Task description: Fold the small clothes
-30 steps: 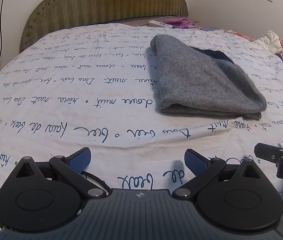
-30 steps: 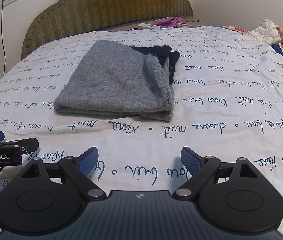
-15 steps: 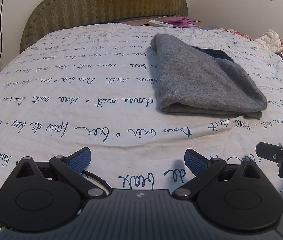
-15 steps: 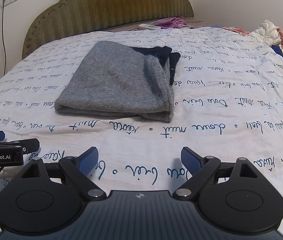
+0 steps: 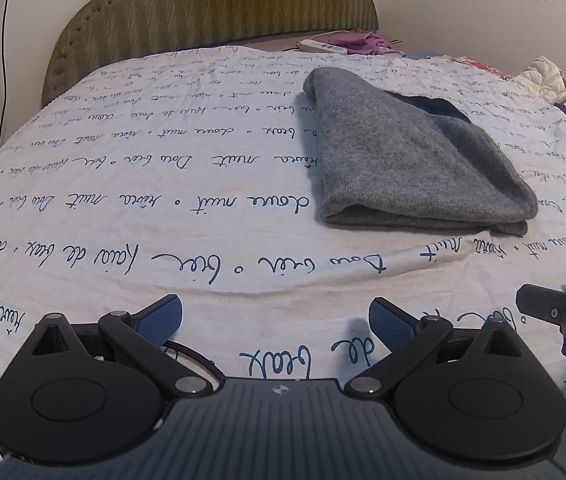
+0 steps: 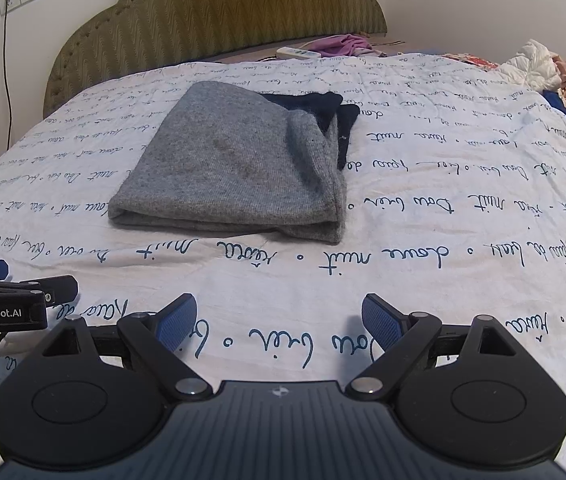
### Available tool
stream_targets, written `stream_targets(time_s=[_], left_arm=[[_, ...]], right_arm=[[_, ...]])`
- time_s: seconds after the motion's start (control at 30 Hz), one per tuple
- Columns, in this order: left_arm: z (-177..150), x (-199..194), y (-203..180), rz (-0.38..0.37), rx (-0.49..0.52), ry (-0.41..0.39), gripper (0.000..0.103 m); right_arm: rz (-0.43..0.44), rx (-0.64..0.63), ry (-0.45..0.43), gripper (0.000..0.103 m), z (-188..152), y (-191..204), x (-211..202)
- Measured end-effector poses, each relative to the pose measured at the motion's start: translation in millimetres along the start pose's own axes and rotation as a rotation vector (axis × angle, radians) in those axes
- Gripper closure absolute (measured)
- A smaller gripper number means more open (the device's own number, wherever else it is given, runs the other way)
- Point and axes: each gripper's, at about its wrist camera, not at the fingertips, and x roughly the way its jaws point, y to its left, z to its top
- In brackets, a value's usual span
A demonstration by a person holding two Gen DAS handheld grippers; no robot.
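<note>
With both the left gripper (image 5: pixel 275 316) and right gripper (image 6: pixel 279 316) spread wide and empty, you take the soft, light grey sweater (image 6: pixel 235 164), lying on the bedsheet (image 6: pixel 403 264) at 12 o'clock, by its near folded edge.

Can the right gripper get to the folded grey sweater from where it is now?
Probably yes. The right gripper has its jaws open and empty, and only bare printed bedsheet lies between it and the grey sweater. Nothing blocks the way; it just needs to move forward.
</note>
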Motion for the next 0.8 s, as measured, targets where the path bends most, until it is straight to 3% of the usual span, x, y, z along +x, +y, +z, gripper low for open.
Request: stream_targets(time_s=[0.8], left_arm=[[-1.9, -0.4, 0.4, 0.001, -0.001, 0.01, 0.002]], right_arm=[[0.006, -0.012, -0.003, 0.013, -1.8, 0.4, -4.7]])
